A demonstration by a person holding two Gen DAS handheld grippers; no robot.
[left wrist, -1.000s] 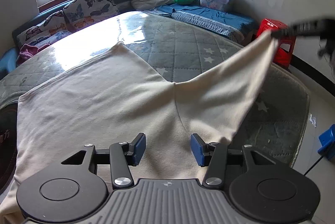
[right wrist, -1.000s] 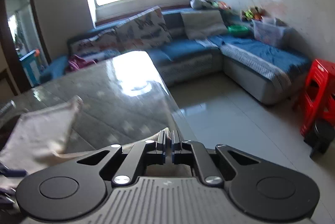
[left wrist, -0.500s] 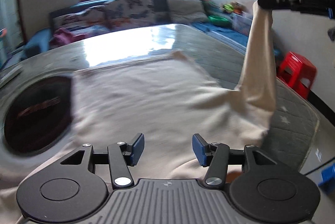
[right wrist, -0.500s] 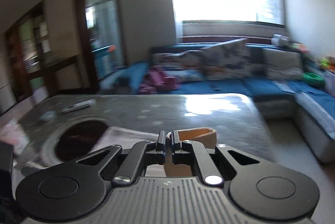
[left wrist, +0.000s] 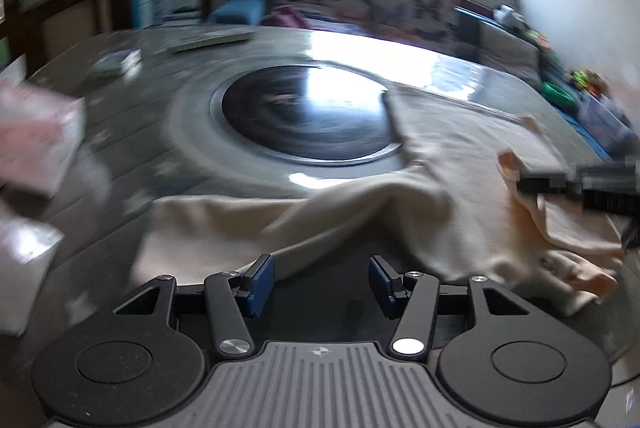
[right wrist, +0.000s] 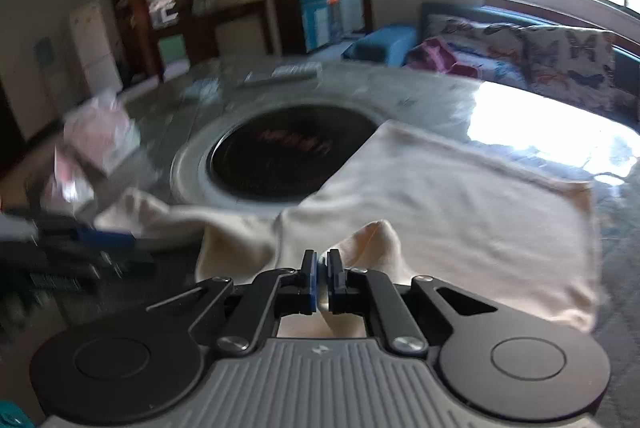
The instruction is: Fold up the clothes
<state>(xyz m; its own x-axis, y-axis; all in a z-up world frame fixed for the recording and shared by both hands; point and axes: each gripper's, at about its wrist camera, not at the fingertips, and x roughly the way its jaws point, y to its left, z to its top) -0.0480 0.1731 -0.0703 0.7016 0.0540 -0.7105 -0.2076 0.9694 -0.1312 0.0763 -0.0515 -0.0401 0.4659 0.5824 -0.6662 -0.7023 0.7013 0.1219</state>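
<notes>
A cream garment (left wrist: 360, 220) lies spread on the grey table (left wrist: 120, 164), its far edge lapping the round black inset (left wrist: 304, 116). My left gripper (left wrist: 322, 276) stands open just before the garment's near edge, nothing between its blue pads. My right gripper (right wrist: 322, 268) is shut on a bunched sleeve (right wrist: 376, 240) of the garment (right wrist: 460, 208), low over the body. In the left wrist view the right gripper (left wrist: 528, 184) comes in from the right with the sleeve (left wrist: 560, 228) hanging from it. In the right wrist view the left gripper (right wrist: 100, 240) shows blurred at the left.
The round black inset (right wrist: 288, 148) sits mid-table. Pink-and-white packages (left wrist: 36, 144) (right wrist: 100, 136) lie at the table's left side, and a flat remote-like object (left wrist: 212, 42) lies at the far edge. A blue sofa with cushions (right wrist: 520, 48) stands behind, under the window.
Both views have swung left across the table. The right gripper carried the sleeve from out over the right edge, up, then in and down over the garment body. The left gripper stayed open.
</notes>
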